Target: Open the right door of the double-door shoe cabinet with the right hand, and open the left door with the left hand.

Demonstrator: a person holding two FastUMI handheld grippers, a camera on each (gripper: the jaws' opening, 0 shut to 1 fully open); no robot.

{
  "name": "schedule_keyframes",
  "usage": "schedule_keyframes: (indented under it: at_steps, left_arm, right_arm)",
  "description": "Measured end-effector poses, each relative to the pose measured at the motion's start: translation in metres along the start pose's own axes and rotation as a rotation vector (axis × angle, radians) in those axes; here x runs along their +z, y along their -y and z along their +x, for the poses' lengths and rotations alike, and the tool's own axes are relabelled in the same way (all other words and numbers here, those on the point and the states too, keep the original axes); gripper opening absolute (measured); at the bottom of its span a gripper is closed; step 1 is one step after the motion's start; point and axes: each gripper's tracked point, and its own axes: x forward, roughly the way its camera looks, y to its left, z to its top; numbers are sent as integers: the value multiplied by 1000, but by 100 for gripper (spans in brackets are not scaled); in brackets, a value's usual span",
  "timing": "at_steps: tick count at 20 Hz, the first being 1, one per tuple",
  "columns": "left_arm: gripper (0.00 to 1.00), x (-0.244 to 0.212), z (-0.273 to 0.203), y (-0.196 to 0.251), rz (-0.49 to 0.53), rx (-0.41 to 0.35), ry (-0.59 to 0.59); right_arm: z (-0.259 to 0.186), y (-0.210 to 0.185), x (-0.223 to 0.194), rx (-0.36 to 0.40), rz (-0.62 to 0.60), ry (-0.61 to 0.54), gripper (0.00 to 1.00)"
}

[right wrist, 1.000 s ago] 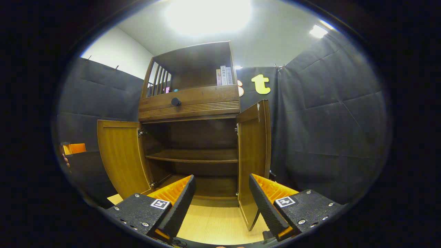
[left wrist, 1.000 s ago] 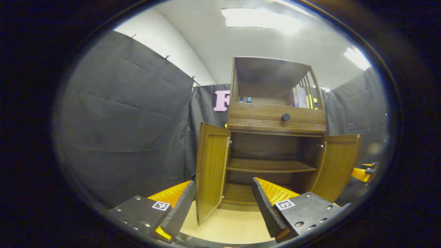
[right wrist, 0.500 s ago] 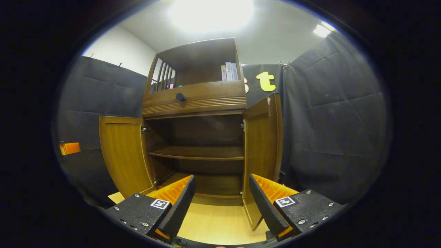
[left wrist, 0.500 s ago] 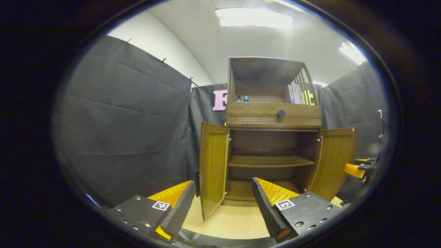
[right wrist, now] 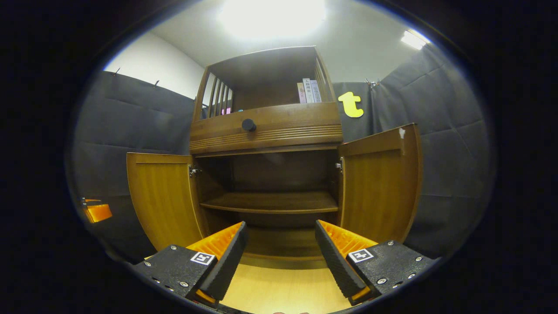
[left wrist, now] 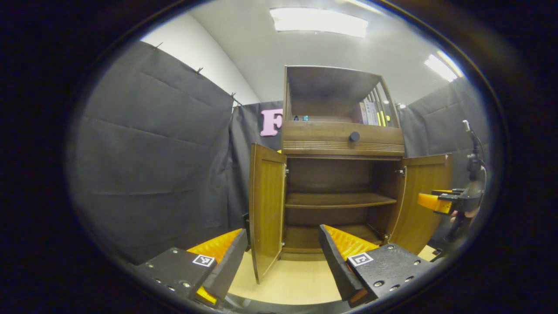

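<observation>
The wooden shoe cabinet (left wrist: 342,141) stands ahead with both lower doors swung outward. In the left gripper view its left door (left wrist: 266,209) is nearly edge-on and its right door (left wrist: 425,196) stands wide. My left gripper (left wrist: 282,232) is open and holds nothing, a short way back from the left door. The right gripper (left wrist: 440,201) shows beside the right door. In the right gripper view the left door (right wrist: 163,196) and right door (right wrist: 379,183) flank the bare inner shelf (right wrist: 272,203). My right gripper (right wrist: 281,224) is open, touching nothing. The left gripper (right wrist: 96,211) shows at the far left.
Above the doors is a drawer with a black knob (right wrist: 249,124), and books (right wrist: 308,90) stand in the top compartment. Black cloth walls (left wrist: 152,174) close in on both sides. Light wooden floor (right wrist: 283,288) lies in front of the cabinet.
Both doors stay open. The right gripper view has swung so the right door shows broader. In the left gripper view the right gripper has come further into sight at the right.
</observation>
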Motion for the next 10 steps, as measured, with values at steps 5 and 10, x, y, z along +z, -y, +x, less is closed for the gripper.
schedule_keyframes:
  at_steps: [5, 10]
  left_arm:
    - [94, -15, 19, -4, -27, -47, 2]
    - [89, -34, 51, 14, -37, -139, -22]
  right_arm:
    - [36, -32, 0, 16, -12, 0, 95]
    - [53, -58, 1, 23, -28, 11, 95]
